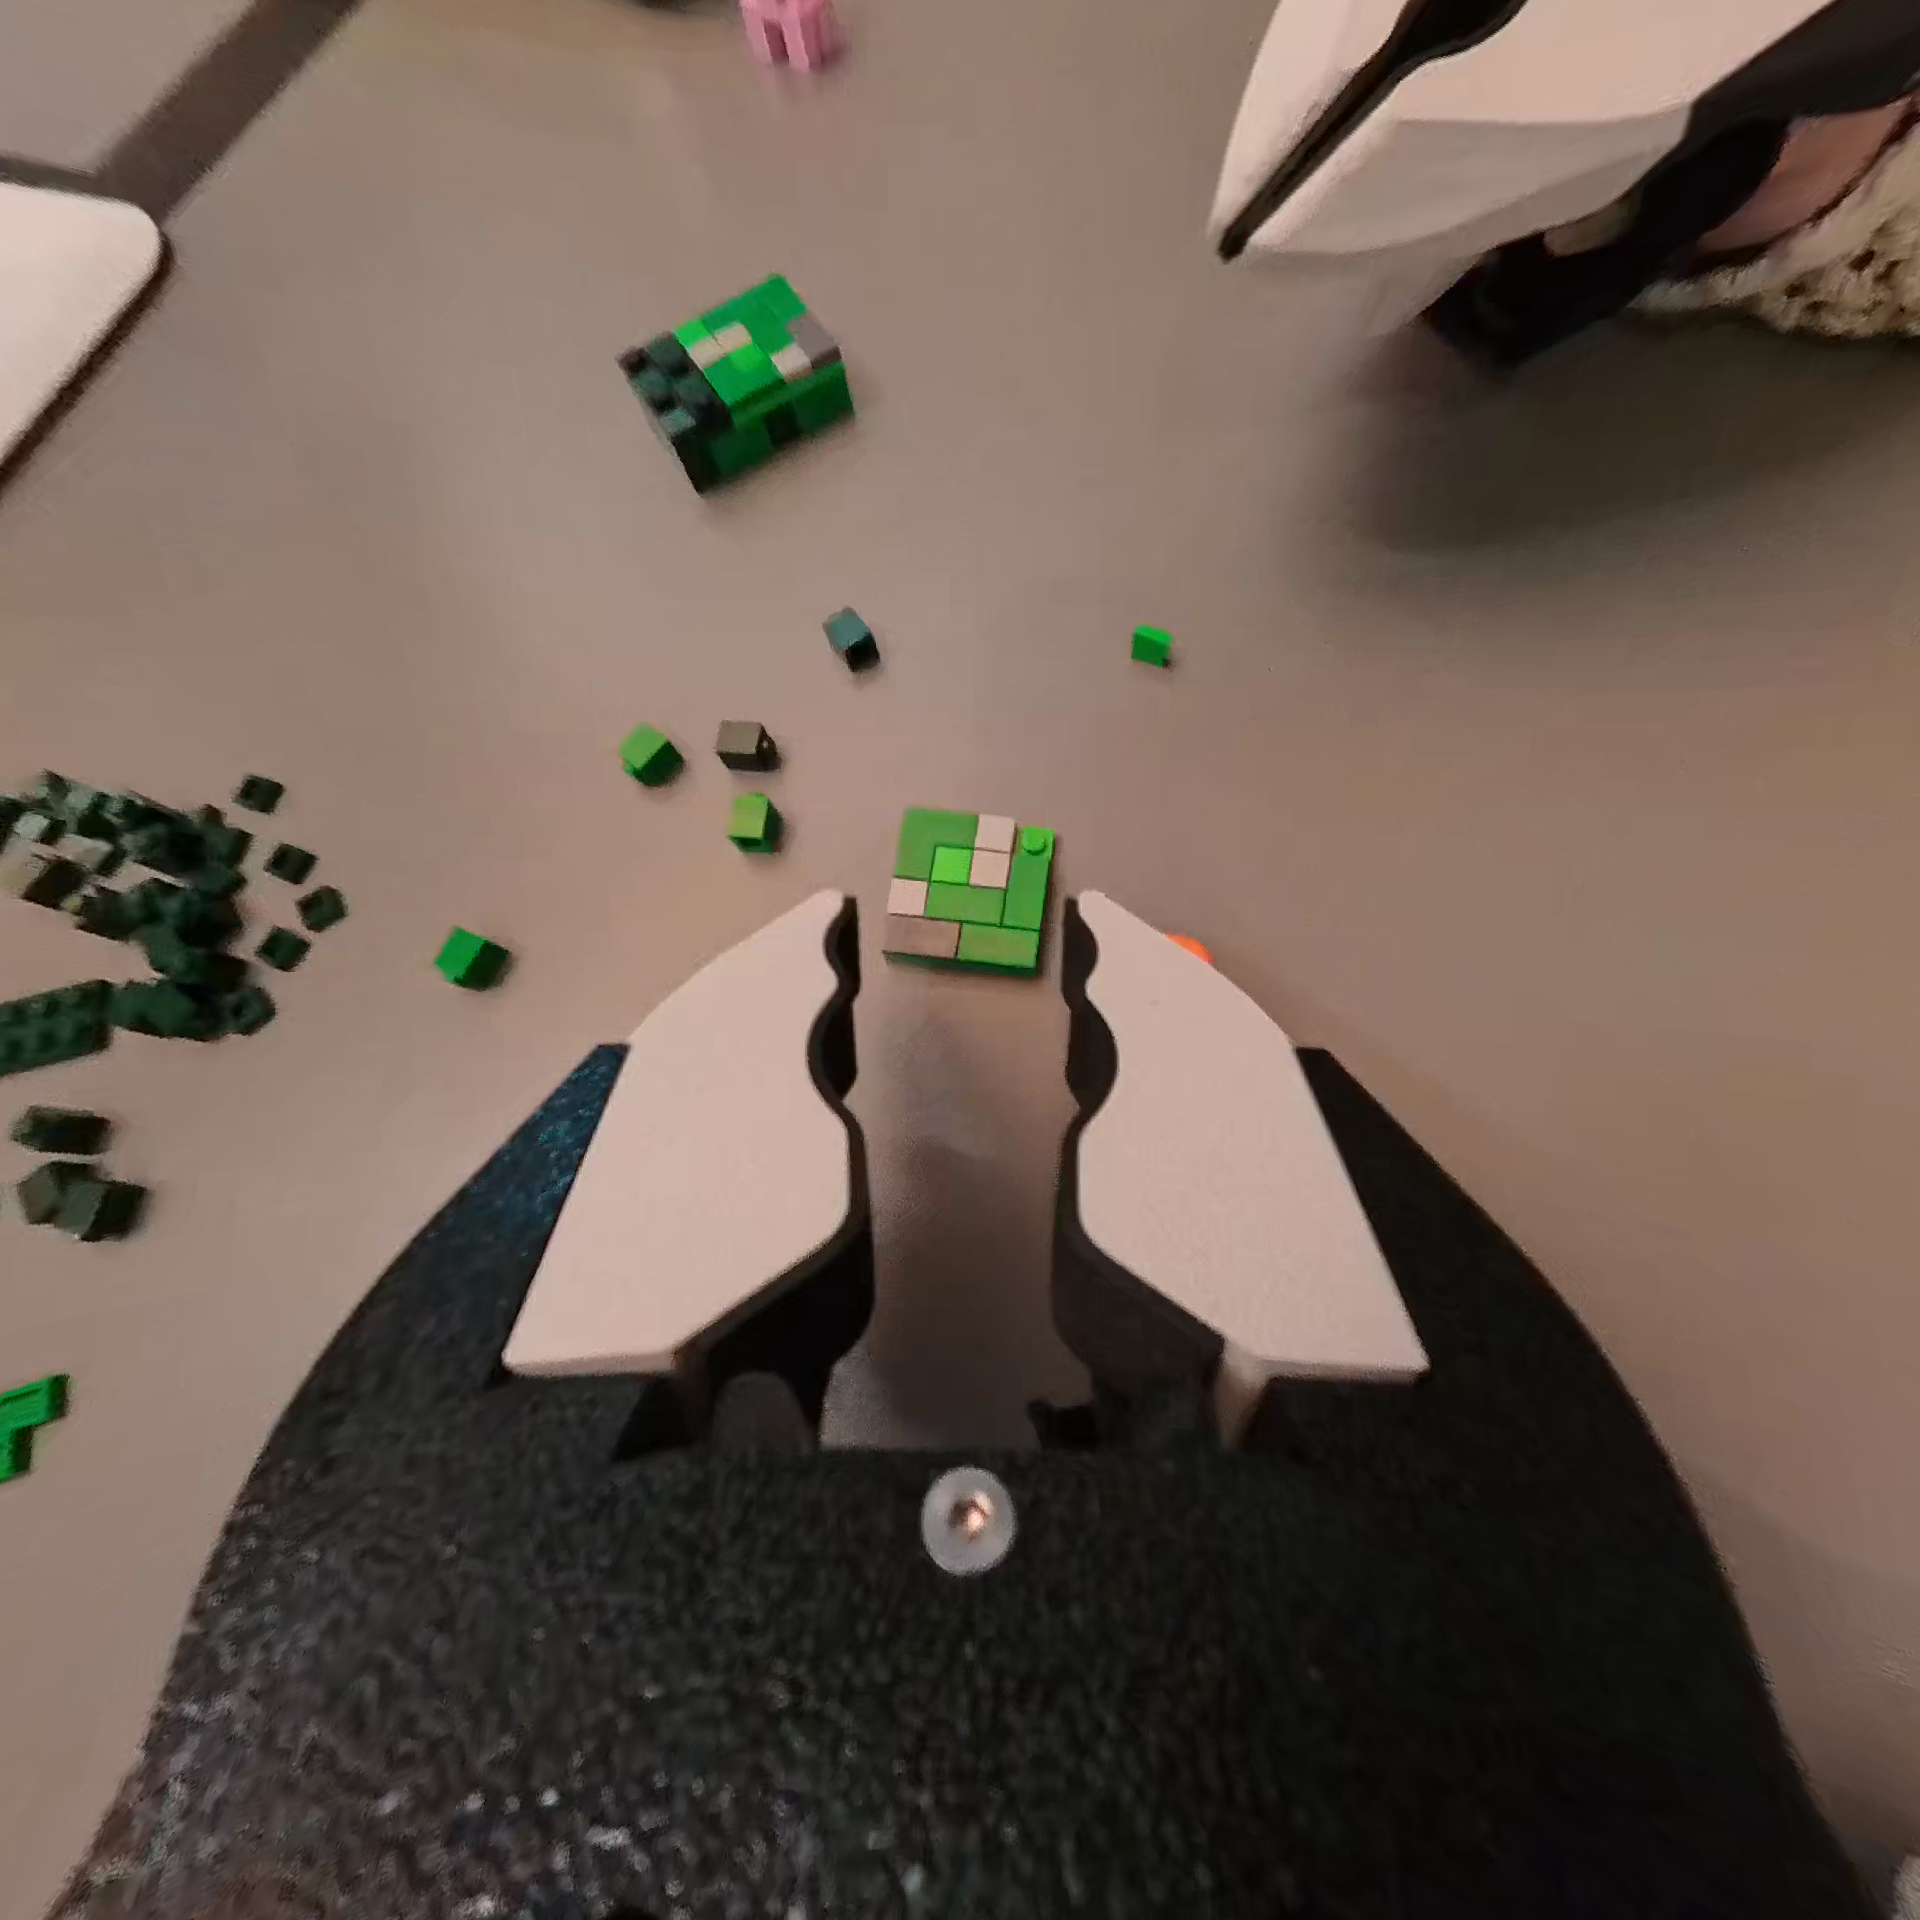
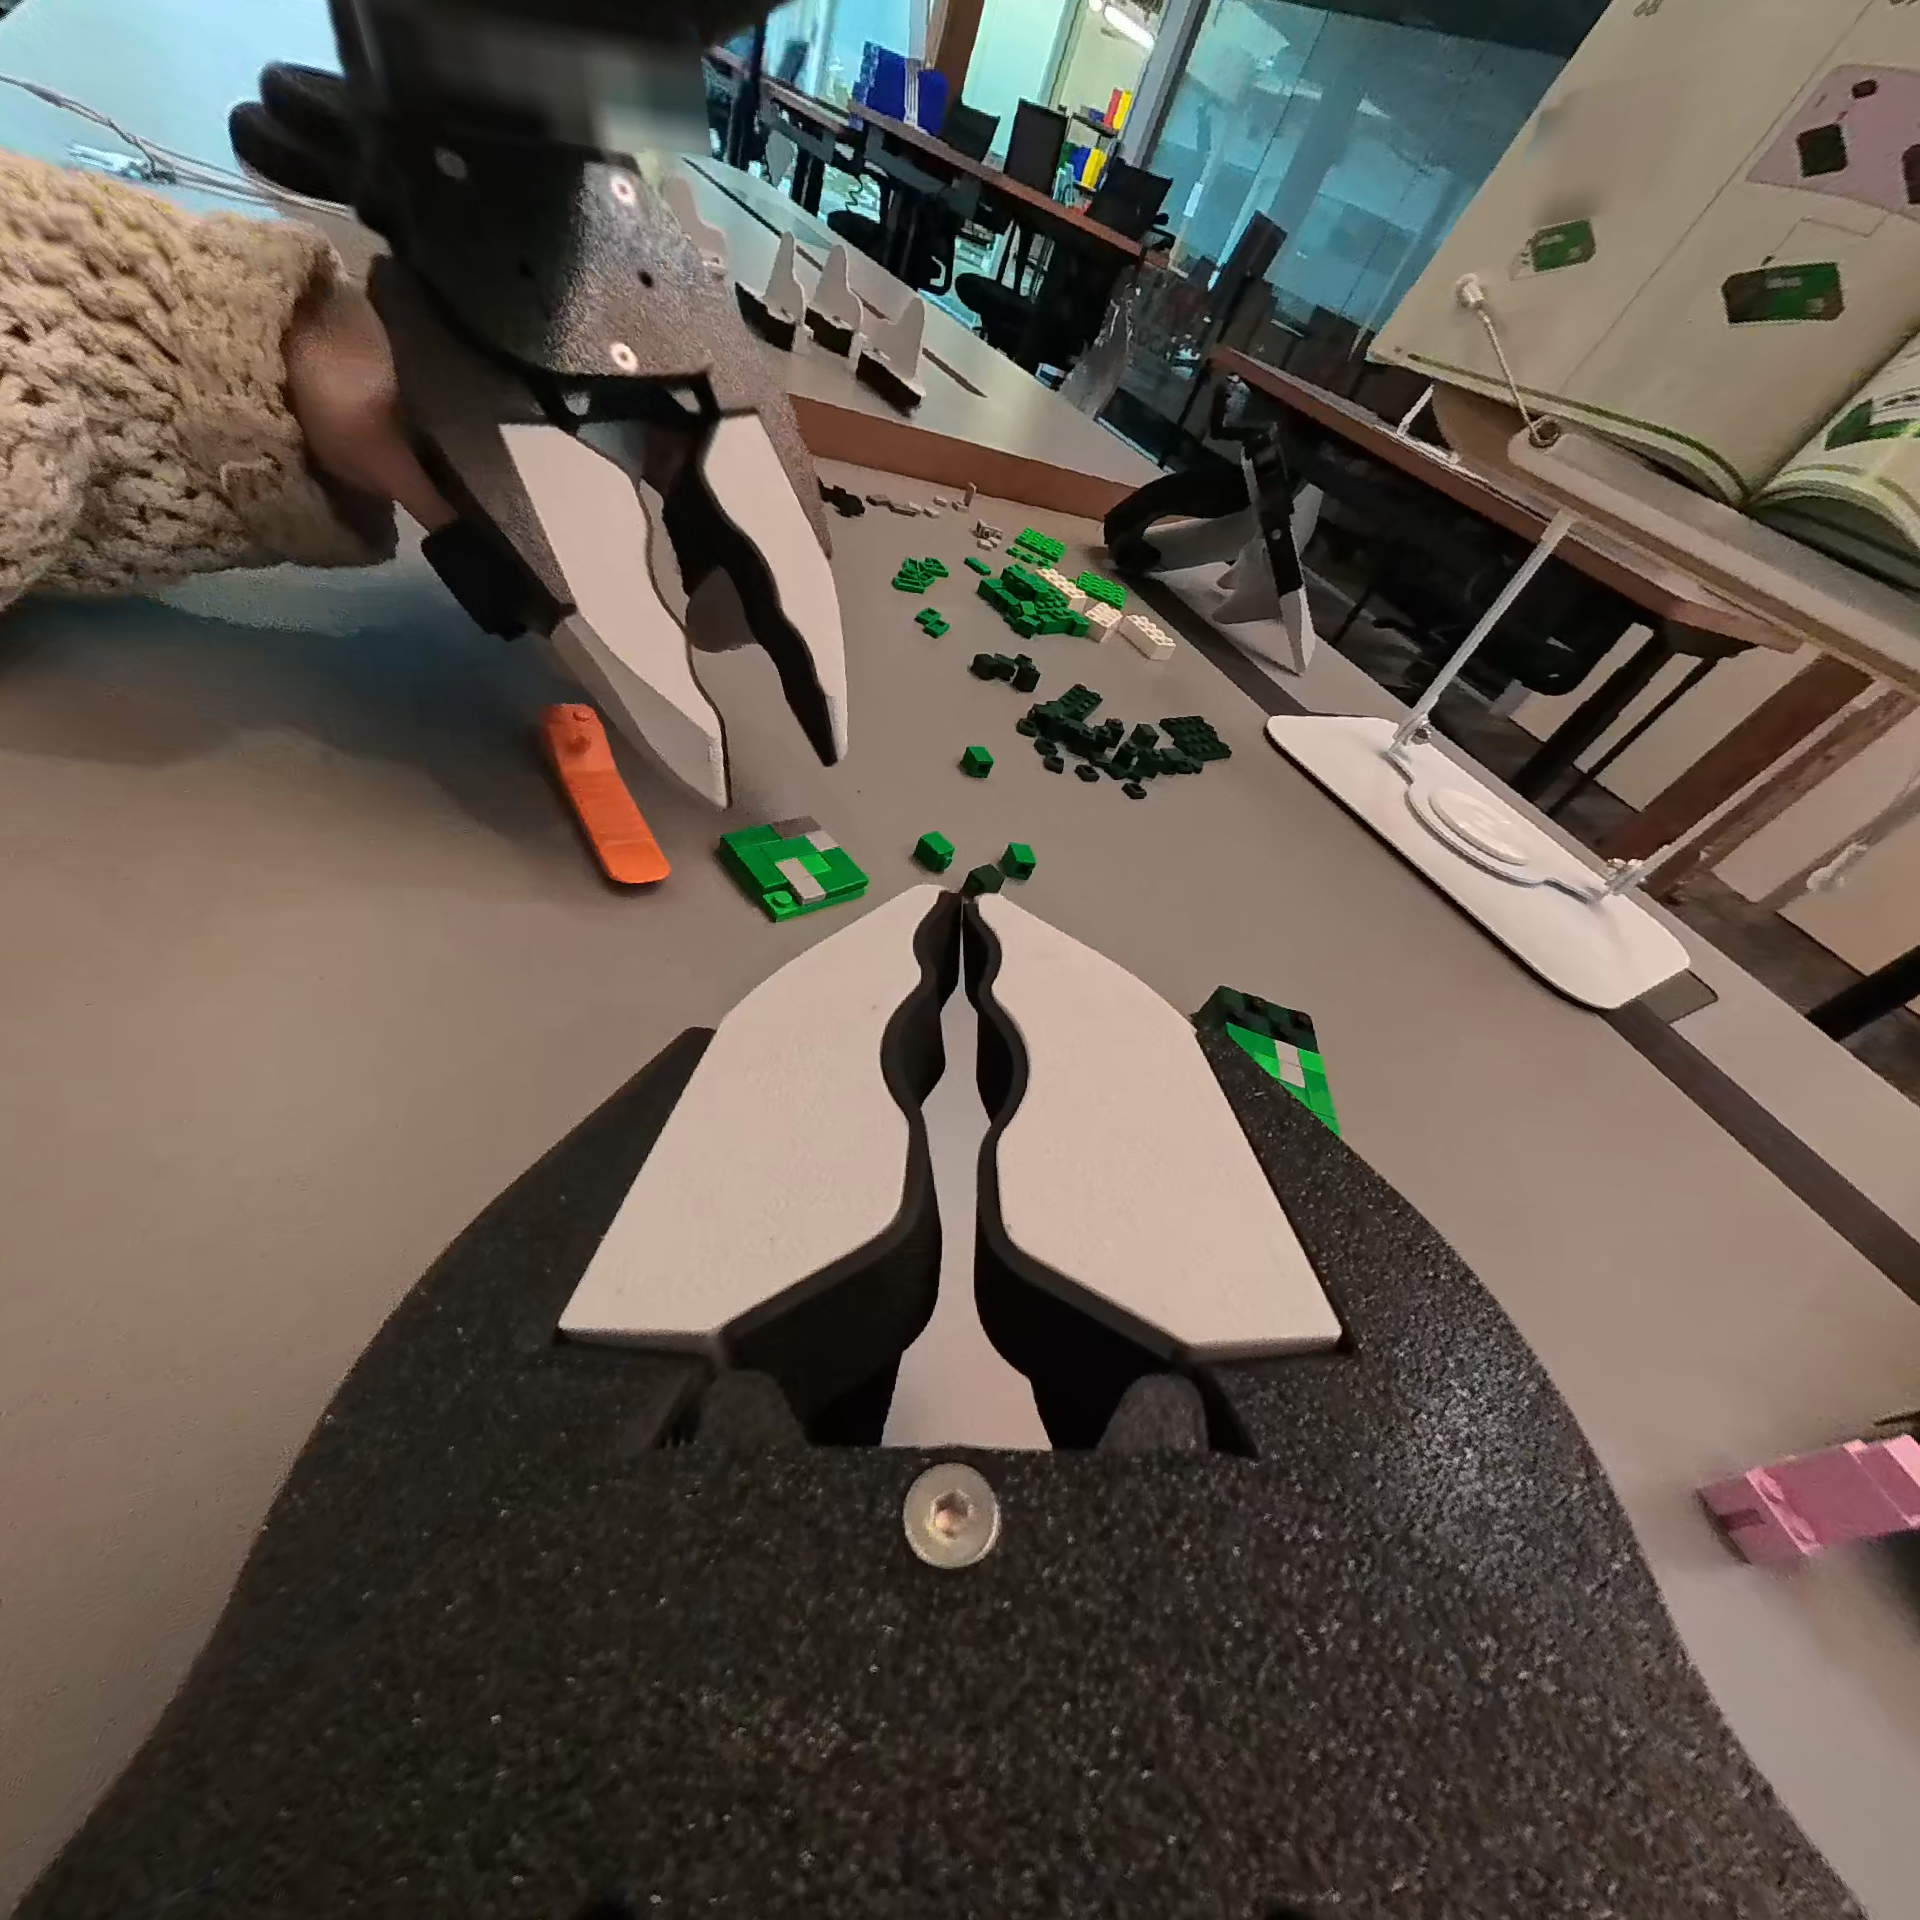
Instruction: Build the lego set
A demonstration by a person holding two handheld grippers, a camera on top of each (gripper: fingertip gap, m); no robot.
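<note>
Firstly, left wrist view: left tongs [image 1: 961, 914] parted, empty, poised just short of a flat green-and-grey tiled plate [image 1: 971, 894] on the grey worktop [image 1: 1455, 831]; a blocky green assembly [image 1: 743, 379] beyond; loose green bricks [image 1: 649, 753] and a dark-green pile [image 1: 145, 914] to the left. Right wrist view: right tongs [image 2: 961, 904] closed, holding nothing, near the same plate [image 2: 795, 868]; orange separator tool [image 2: 603, 795] beside it; open instruction booklet [image 2: 1714, 260] on a stand.

my right gripper [image 2: 961, 904] hides most of the green cube [image 2: 1283, 1049]; dark green pile [image 1: 125, 925] blurred; pink piece [image 1: 790, 31] cut off.
</note>
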